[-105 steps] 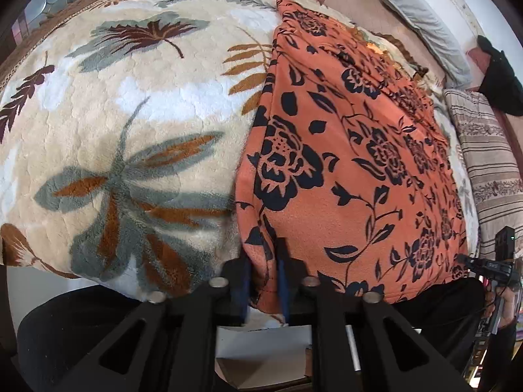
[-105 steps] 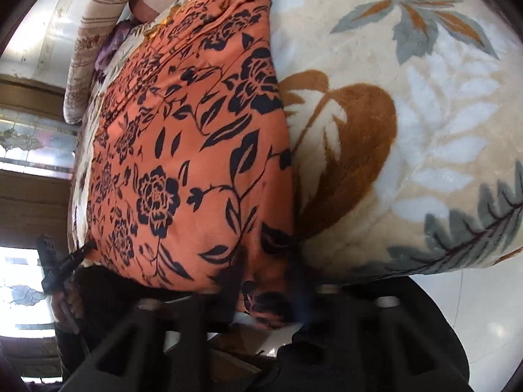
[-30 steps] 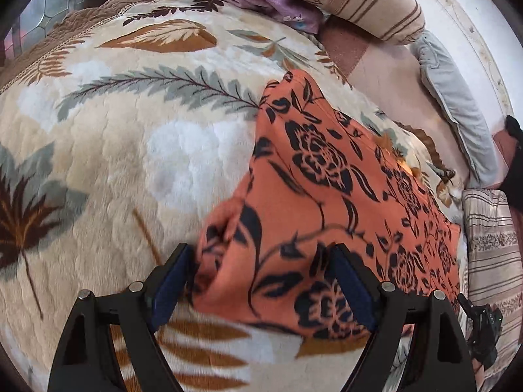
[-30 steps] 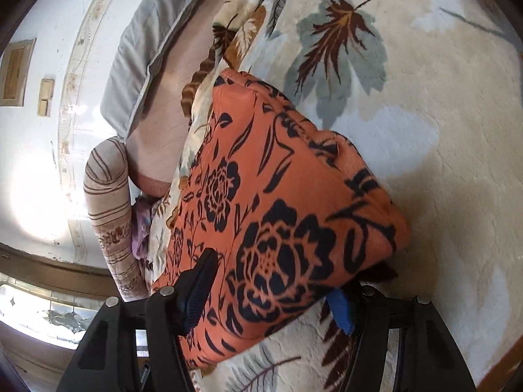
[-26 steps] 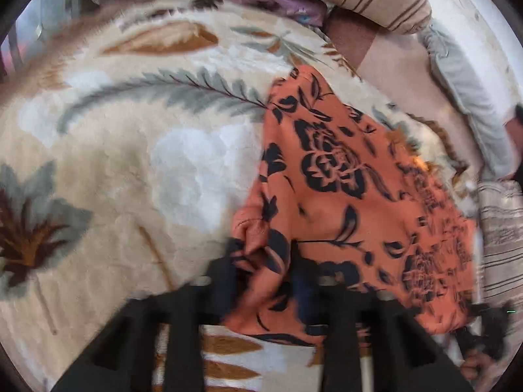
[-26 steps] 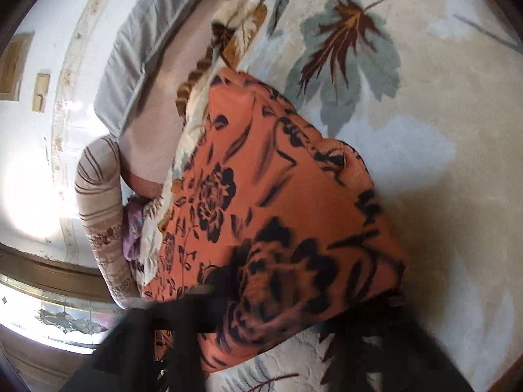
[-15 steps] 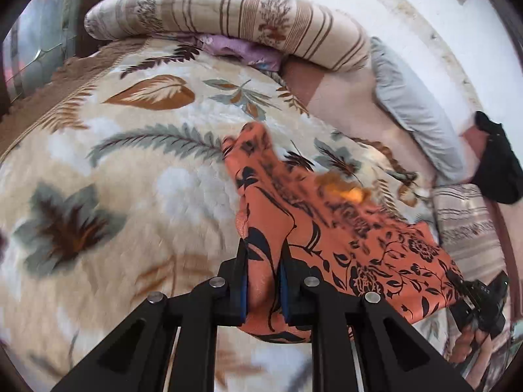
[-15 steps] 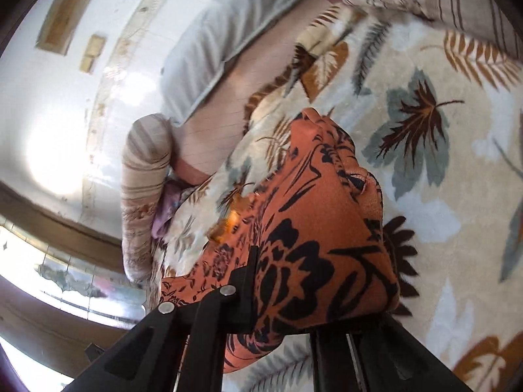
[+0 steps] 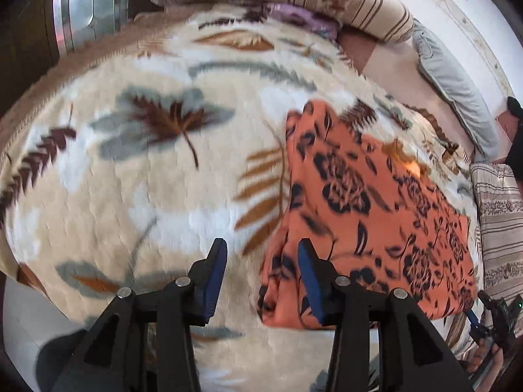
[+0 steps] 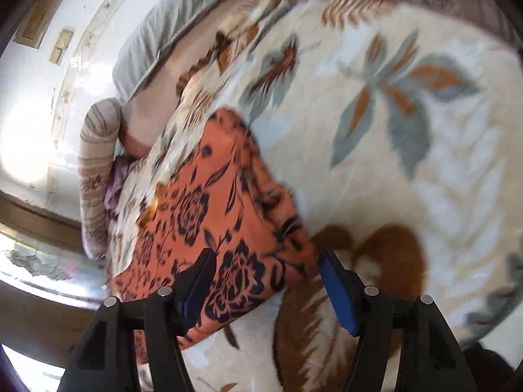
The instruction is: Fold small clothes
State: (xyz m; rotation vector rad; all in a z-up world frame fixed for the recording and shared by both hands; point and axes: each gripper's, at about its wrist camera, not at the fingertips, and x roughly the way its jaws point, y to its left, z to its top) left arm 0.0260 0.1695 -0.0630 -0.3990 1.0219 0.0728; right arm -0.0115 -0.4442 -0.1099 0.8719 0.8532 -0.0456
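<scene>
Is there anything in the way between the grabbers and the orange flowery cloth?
Nothing visible. The orange cloth lies on the leaf blanket, right beside the open left gripper, and the open right gripper sits around its corner.

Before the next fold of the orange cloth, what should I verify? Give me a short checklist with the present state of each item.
1. Left tongs open, nothing held: ok.
2. Right tongs open: ok.
3. Orange floral cloth lies released on the leaf-pattern blanket: ok.
4. Cloth edges lined up neatly: cannot tell, the pictures are blurred.
5. Right tongs clear of the cloth: not ok, its corner sits between the fingers.
</scene>
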